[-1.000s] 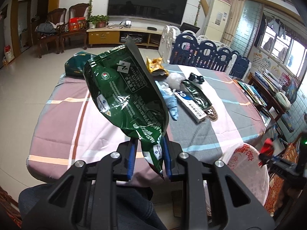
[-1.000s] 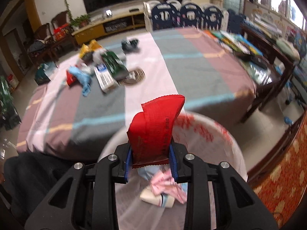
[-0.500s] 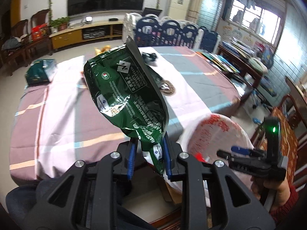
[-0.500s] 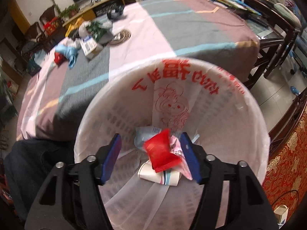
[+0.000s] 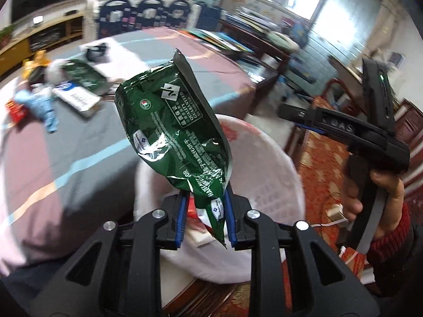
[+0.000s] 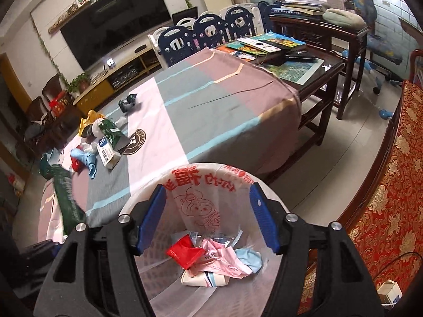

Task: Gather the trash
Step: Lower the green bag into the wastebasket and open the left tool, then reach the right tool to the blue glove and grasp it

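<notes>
Left gripper (image 5: 205, 218): clamped on green bag (image 5: 174, 132) — above bin (image 5: 277, 174)
Right gripper (image 6: 208, 219): jaws apart, nothing held
Counter (image 6: 211, 111): scattered wrappers (image 6: 103, 142)

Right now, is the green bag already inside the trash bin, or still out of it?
Out. The left gripper grips the green bag by its lower end, above the white bin.

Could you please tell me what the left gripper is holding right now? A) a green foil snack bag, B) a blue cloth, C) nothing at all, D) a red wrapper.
A: in the left wrist view the left gripper is shut on the lower end of the green foil snack bag, held above the white trash bin.
</notes>
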Available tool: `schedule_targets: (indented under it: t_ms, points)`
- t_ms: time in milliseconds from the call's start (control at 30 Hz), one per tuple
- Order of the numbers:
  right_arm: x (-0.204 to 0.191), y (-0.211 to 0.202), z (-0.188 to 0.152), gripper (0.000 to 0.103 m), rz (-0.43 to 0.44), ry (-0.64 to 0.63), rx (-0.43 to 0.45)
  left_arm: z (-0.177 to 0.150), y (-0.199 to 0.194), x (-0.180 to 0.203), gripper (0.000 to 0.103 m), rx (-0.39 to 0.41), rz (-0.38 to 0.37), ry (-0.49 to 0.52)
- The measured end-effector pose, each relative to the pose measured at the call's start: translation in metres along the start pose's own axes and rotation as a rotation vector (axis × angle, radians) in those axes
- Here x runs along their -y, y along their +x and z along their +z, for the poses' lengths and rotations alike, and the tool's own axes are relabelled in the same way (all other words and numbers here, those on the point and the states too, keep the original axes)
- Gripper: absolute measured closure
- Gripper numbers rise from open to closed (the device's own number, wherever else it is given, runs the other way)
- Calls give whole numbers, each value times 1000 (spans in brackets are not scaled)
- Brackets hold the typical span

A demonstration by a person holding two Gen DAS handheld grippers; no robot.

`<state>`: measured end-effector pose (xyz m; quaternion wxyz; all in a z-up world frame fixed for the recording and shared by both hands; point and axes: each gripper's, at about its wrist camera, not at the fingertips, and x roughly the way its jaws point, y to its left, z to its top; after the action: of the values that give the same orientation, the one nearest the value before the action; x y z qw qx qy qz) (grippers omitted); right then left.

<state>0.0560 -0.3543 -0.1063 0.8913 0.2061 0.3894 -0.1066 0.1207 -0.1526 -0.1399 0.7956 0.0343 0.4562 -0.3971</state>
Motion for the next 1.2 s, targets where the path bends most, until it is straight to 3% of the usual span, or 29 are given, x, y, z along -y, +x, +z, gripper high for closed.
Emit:
schedule_targets:
  t_ms: [67,167,267,367,600,733,900,1100,1200]
  points:
    - [5,-1,0,38,-6,12,3,2,18,11,71,-43,-47,22]
    - [13,-1,0,36,-24,34,11,-7,37,21,32,-95,0,46]
    - [19,2,-1,31,-37,56,17,-17,43,22,24,-115,33,45]
    - [16,7,-1,28,-33,63,11,-17,31,13,15,-58,119,21]
    - [-38,-7,-2,11,-54,-116,139,-10,-25,-25,12,169,551,-3]
    - [-66,-11,-1,8,-48,-163,202,-13,-62,-62,12,292,679,-136]
    - [-95,0,-2,8,-19,-193,162,-21,-97,-99,12,370,823,-230]
    - [-138,18,-13,8,52,-277,67,-20,-120,-141,12,353,976,-258]
    - [-160,25,-17,8,79,-309,39,-20,-125,-163,12,345,989,-306]
